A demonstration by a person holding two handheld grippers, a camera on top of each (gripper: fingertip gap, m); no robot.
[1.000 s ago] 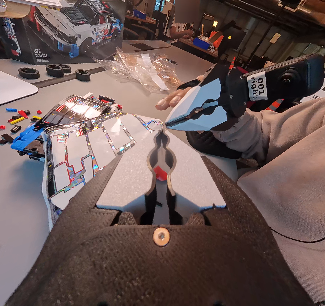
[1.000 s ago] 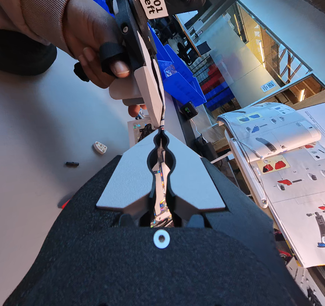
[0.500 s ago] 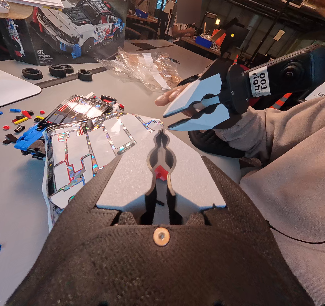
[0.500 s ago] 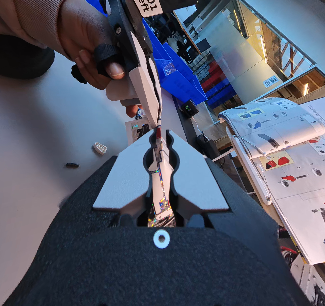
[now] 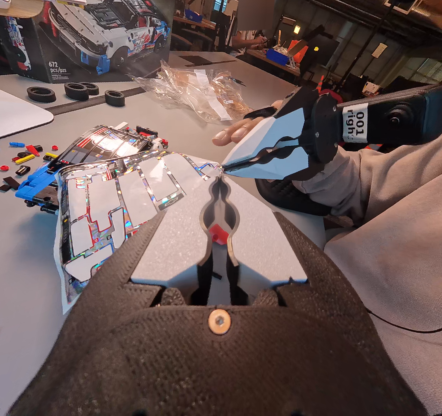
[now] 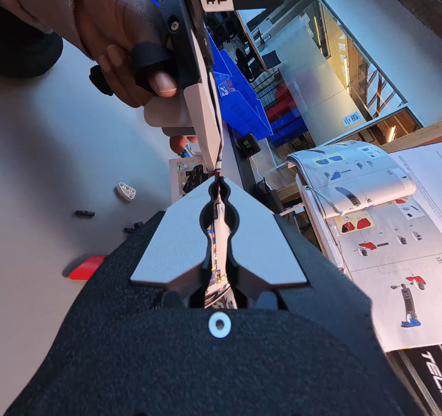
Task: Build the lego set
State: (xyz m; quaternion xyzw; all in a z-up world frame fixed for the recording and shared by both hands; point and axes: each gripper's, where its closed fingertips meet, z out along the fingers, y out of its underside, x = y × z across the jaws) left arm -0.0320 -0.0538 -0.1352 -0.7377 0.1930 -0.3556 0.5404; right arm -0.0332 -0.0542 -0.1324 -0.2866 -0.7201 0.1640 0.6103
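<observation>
A holographic sticker sheet (image 5: 105, 208) hangs above the table, over the front of the part-built car (image 5: 100, 146). My left gripper (image 5: 220, 178) is shut on the sheet's near corner. My right gripper (image 5: 223, 168) comes in from the right and is shut on the same corner, tip to tip with the left. In the right wrist view the sheet (image 6: 216, 249) runs edge-on between my right gripper's (image 6: 218, 179) fingers up to the left gripper (image 6: 216, 168). A red piece (image 5: 216, 234) shows through the left fingers' gap; I cannot tell whether it is held.
The set's box (image 5: 95, 28), several tyres (image 5: 76, 91), plastic bags (image 5: 198, 88) and loose small pieces (image 5: 24, 158) lie beyond the car. On the right wrist side are an open instruction booklet (image 6: 382, 237), a second sticker sheet (image 6: 189, 177), a white beam (image 6: 126, 191), a black pin (image 6: 85, 213) and a red piece (image 6: 86, 264). The grippers are tip to tip, or close to it. Both grippers' tips are roughly 15 cm from the red piece (image 5: 216, 234).
The right gripper was shut at the sheet corner, opened half a second ago, and is now shut on the corner again. The left gripper stayed shut and hardly moved.
</observation>
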